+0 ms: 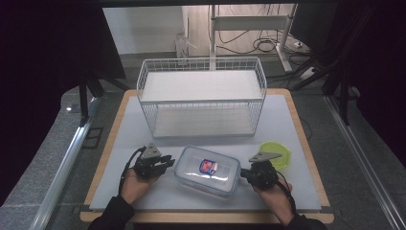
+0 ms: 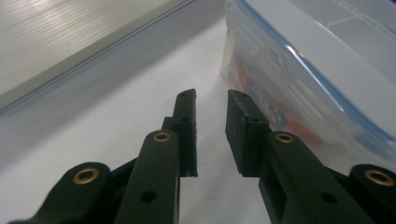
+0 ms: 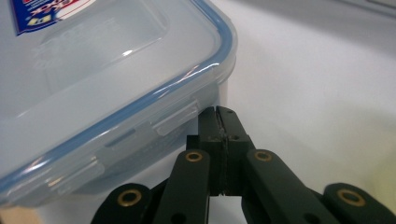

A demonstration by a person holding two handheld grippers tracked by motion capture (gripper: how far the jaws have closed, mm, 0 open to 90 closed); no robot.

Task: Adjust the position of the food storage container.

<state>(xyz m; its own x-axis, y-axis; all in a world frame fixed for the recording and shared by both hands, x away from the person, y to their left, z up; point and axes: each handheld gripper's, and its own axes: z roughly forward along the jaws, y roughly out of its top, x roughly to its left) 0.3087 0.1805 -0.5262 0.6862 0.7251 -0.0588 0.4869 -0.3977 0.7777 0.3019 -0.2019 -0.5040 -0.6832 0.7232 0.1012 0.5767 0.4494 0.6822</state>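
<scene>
Grippers flank the clear plastic box (image 1: 207, 170) near the table's (image 1: 119, 143) front edge, likely so you can work the latches at both ends. Your left gripper (image 2: 211, 100), jaws slightly apart and holding nothing, sits just beside the box's left end. The box has a blue-sealed lid and a label; its contents are unclear. Your right gripper (image 3: 219, 112), jaws pressed together, noses under the right-end latch. Behind stands a wire basket (image 1: 201, 96); right lies a green lid (image 1: 277, 154).
</scene>
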